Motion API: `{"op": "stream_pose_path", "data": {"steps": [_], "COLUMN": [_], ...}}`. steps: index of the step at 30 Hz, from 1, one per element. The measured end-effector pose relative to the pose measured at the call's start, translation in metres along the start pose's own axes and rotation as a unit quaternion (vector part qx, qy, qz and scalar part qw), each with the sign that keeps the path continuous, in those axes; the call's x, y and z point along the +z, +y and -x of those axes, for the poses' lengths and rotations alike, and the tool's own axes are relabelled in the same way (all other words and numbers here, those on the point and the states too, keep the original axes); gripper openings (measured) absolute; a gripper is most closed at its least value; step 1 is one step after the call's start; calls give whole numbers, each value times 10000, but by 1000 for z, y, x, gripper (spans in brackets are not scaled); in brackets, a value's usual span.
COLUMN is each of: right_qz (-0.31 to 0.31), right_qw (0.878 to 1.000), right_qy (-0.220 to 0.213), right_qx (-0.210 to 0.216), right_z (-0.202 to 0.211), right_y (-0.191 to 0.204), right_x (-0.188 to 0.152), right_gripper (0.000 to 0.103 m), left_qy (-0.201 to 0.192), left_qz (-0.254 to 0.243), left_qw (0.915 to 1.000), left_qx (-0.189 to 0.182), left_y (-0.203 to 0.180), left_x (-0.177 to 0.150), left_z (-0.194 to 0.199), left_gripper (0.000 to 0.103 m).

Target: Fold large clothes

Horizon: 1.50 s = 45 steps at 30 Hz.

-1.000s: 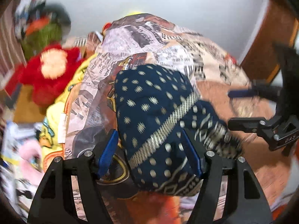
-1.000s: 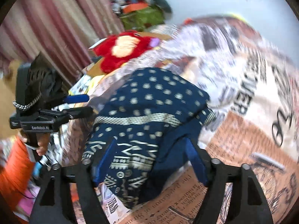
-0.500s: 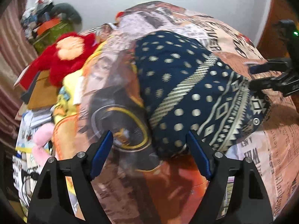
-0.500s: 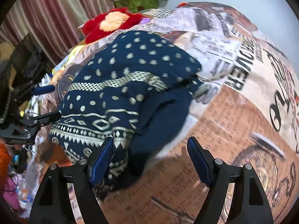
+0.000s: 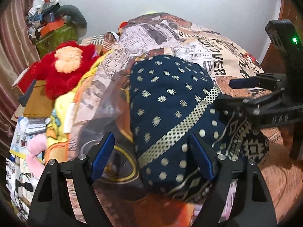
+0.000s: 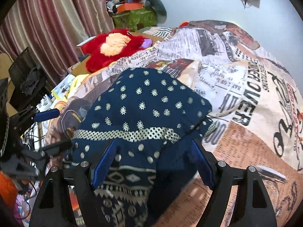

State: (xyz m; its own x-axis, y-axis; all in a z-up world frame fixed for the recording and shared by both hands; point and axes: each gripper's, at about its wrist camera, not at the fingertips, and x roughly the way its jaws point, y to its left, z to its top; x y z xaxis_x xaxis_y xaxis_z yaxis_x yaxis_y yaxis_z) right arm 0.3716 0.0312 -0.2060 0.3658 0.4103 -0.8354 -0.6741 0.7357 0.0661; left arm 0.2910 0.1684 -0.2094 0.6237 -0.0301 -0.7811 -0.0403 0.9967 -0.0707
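Note:
A navy garment with a cream dot and band print (image 5: 170, 102) lies folded in a bundle on the newspaper-print bedspread (image 5: 189, 37); it also shows in the right wrist view (image 6: 144, 106). My left gripper (image 5: 151, 157) is open over the garment's near left edge, holding nothing. My right gripper (image 6: 153, 162) is open over the garment's patterned hem, holding nothing. The right gripper also shows at the right of the left wrist view (image 5: 240, 92), open above the hem. The left gripper shows at the left of the right wrist view (image 6: 51, 128).
A red plush toy (image 5: 62, 70) lies left of the bed on cardboard (image 5: 37, 102). A pile of clutter on a green box (image 5: 55, 32) stands in the back left corner. Curtains (image 6: 47, 19) hang at left. Papers and a pink toy (image 5: 34, 151) lie below.
Both grippers have drawn in closer over the bundle. The right gripper has come down over the patterned hem. The garment has stayed in place.

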Motion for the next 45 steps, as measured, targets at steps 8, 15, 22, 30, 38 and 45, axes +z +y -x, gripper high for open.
{"op": "stream_pose_path", "data": {"steps": [8,15,22,30,38,45], "right_qz": [231,8,-205,-300,-218,-201], "right_qw": [9985,9918,9929,9934,9800,9388], "right_qy": [38,-8,-276,-1012,-1966,-3427], "right_qx": [-491,-1275,-1135,-460,-217,-270], "right_z": [-18,-5,46,123,204,309], "right_y": [-23,-62,-72,-31,20,59], "right_x": [-7,-10,-18,-21,-46,-70], "right_gripper": [80,83,83,83,83,83], "left_qy": [92,136,56,-594,-2162,-3396], "left_qz": [99,-27,102,256,161,18], "left_qw": [9998,9999,9994,9979,9759,9393], "left_qx": [-128,43,311,101,245,478], "left_y": [7,15,23,0,-47,-94], "left_x": [-7,-20,-25,-11,-4,-12], "left_z": [-14,-2,32,101,216,312], "left_gripper": [89,89,88,88,88,88]}}
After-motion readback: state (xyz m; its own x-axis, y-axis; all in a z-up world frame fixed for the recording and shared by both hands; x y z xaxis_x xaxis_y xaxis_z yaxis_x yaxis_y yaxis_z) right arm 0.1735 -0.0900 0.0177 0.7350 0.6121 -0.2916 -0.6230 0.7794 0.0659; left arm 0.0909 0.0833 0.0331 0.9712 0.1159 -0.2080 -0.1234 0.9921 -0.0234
